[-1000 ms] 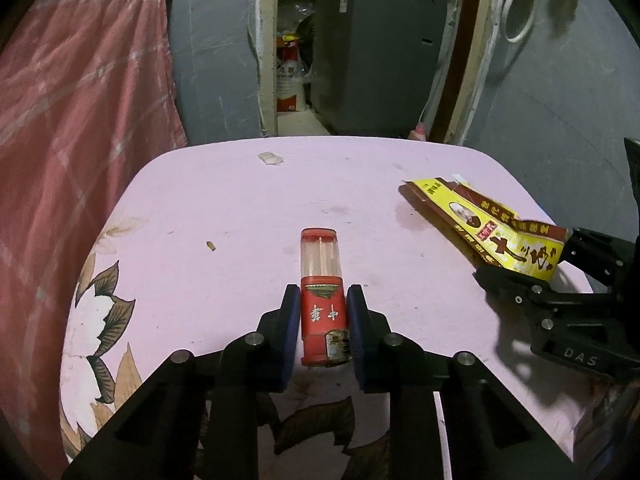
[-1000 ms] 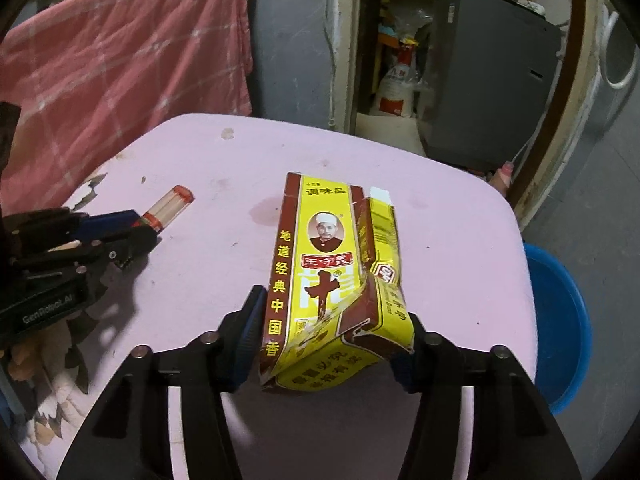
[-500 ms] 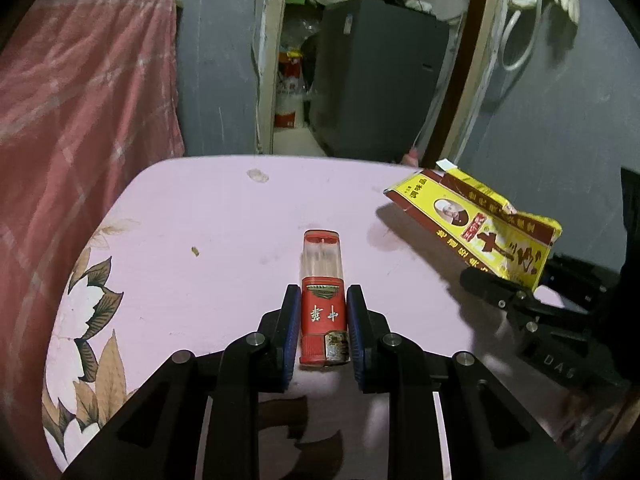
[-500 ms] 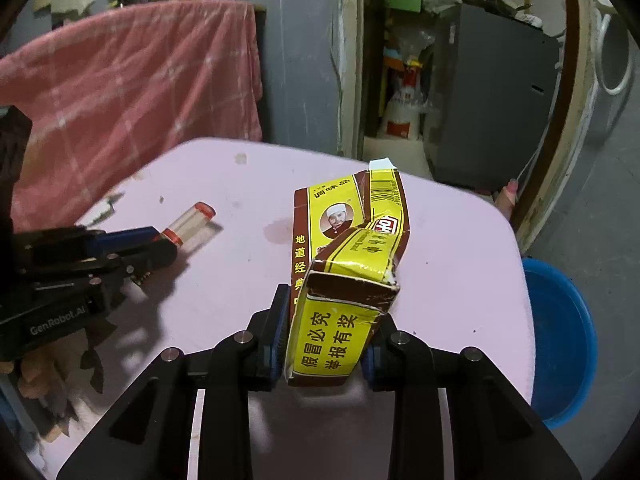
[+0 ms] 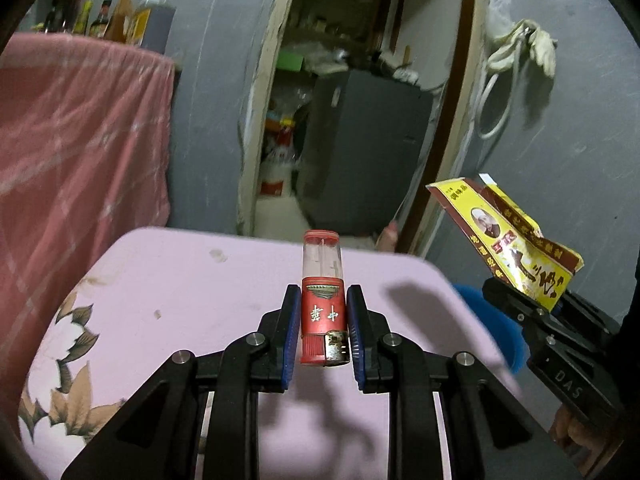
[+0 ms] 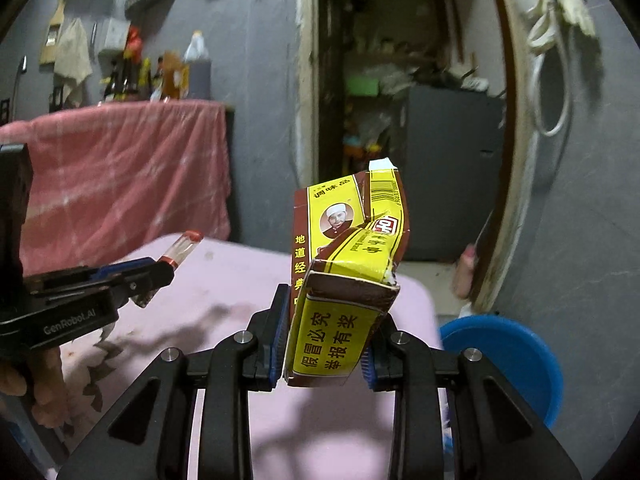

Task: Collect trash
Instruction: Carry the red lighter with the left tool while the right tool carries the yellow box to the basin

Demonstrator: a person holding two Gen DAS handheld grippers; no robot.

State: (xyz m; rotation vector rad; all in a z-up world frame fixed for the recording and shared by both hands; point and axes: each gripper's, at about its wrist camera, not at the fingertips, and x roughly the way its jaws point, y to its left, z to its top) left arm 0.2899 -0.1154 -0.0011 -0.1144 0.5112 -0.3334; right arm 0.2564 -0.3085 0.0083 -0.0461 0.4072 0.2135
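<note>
1. Table (image 5: 168,292): pink cloth with a flower print, sitting below both sets of fingers now. From my seat I see only a small scrap (image 5: 218,255) and a speck on it, out ahead of the left fingers. They could be crumbs or stains, can't tell. If they count as trash, that's still to do.

2. Tub (image 6: 516,360): blue one on the floor, down and to the right of the right fingers, past the table edge. I'm guessing that's where stuff gets dumped, but nothing's in it that I can see.

3. Box (image 6: 340,300): crumpled yellow and brown carton, pinched by its near end in the right gripper (image 6: 325,344). The rest sticks up and forward past the fingertips, clear of the table. The jaws were closing within the last second and now both pads squash the cardboard. So pickup's done, drop-off isn't.

4. Lighter (image 5: 323,312): red with a clear top, clamped in the left gripper (image 5: 323,336). Its red body sits between the pads, the clear end pokes out ahead, and it's off the table too. Same deal: grabbed, not binned.

5. So roughly halfway, I'd say. Both pieces are in hand, and the carry to the tub and the release are left.
</note>
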